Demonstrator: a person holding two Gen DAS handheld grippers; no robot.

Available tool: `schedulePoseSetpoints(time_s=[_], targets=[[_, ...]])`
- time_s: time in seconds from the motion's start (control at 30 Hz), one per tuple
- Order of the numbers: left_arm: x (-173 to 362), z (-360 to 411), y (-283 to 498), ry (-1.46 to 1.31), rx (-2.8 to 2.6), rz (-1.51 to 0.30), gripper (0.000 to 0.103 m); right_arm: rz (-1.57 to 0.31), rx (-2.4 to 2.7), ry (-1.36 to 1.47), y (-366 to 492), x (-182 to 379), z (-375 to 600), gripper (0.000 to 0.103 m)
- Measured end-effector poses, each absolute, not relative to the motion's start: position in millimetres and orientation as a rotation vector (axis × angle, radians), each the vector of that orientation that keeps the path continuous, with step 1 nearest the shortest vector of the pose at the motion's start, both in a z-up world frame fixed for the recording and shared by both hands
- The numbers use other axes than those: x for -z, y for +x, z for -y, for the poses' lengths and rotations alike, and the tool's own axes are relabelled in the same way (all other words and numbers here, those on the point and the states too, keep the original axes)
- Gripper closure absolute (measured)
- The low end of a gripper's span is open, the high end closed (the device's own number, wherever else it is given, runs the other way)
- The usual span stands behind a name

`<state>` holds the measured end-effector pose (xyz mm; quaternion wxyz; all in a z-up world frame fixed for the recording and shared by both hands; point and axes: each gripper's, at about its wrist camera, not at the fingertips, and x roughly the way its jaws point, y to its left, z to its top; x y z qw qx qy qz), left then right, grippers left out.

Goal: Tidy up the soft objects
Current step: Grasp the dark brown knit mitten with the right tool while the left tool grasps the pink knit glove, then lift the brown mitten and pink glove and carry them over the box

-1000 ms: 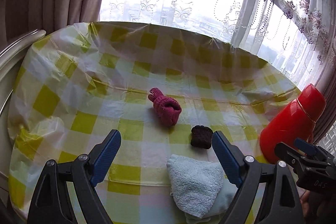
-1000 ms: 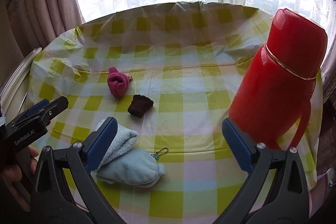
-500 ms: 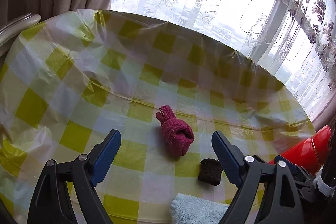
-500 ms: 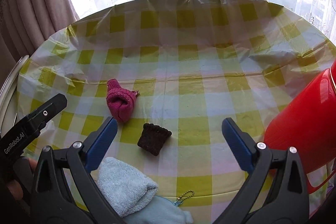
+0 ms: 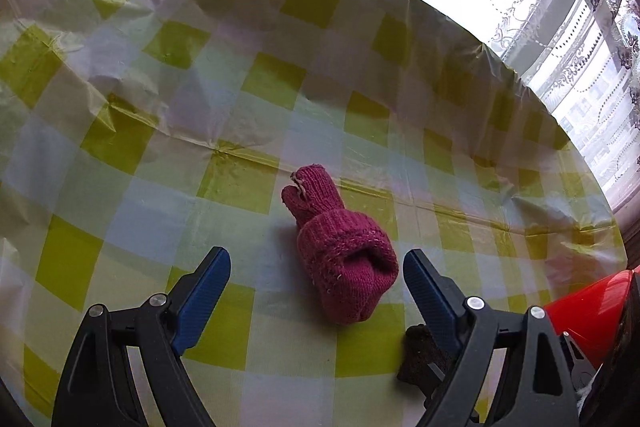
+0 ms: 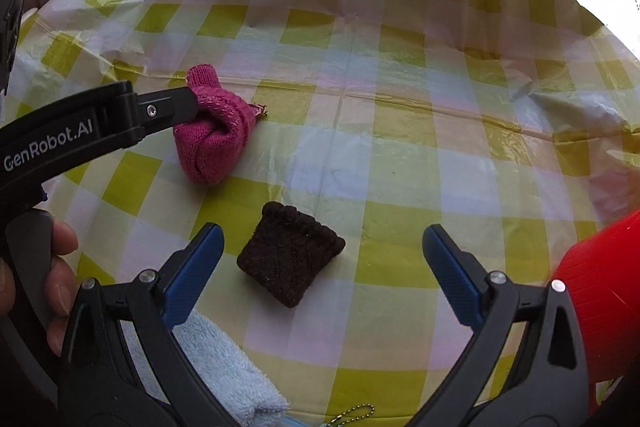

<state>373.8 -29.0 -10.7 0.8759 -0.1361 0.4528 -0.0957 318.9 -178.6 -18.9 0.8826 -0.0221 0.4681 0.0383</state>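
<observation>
Down at the bottom of the right wrist view, the right gripper [image 6: 320, 259] stands spread wide with nothing pinched, and the dark brown knit piece [image 6: 290, 257] lies on the bench [image 6: 400, 155] between its blue pads, nearer the left one. A pale blue towel [image 6: 224, 375] sits under that left finger at the lower left, with a bead chain [image 6: 352, 413] poking out at the bottom edge. If the gripper drops as it stands, I reckon the left finger could snag the towel along with the brown piece, or the off-centre piece could get shoved sideways instead of caught.

At the lower right edge the red flask [image 6: 600, 307] stands close to the right finger; a careless swing outward might knock it over.

Further up, left of centre, the rolled pink sock [image 6: 212, 143] lies on the bench. In the left wrist view the left gripper [image 5: 316, 279] is likewise spread and empty, the sock [image 5: 344, 267] lying between its pads but untouched. The two grippers work very close together, so they could collide.

The thin checked plastic cover [image 5: 224, 183] is wrinkled and loose; pads scraping low might pinch and drag it, shifting everything
</observation>
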Motion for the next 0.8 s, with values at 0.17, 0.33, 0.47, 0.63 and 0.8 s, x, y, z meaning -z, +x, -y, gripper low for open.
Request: schedulePoseSetpoints(time_s=[0.17,0.33,0.47,0.63,0.8], targets=[[25.5,40.9,385.3,-0.245,0.234,-0.981,0.025,-1.007,-0.107,-0.06,325.9,31.2,176.4,0.012],[35.2,46.8,391.6,-0.231,0.285,-1.008,0.051,-1.029,-0.127,-0.031,332.2,42.2,178.8,0.037],[38.1,45.7,388.9,-0.255,0.314,-1.017,0.074,-1.016,-0.127,-0.024,329.7,41.6,180.8,0.054],[35.3,45.5,380.3,-0.227,0.293,-1.013,0.078,-1.011,-0.138,-0.033,325.3,40.8,181.7,0.067],[28.6,39.9,366.1,-0.182,0.245,-0.998,0.08,-1.004,-0.124,-0.04,318.4,38.1,187.2,0.072]])
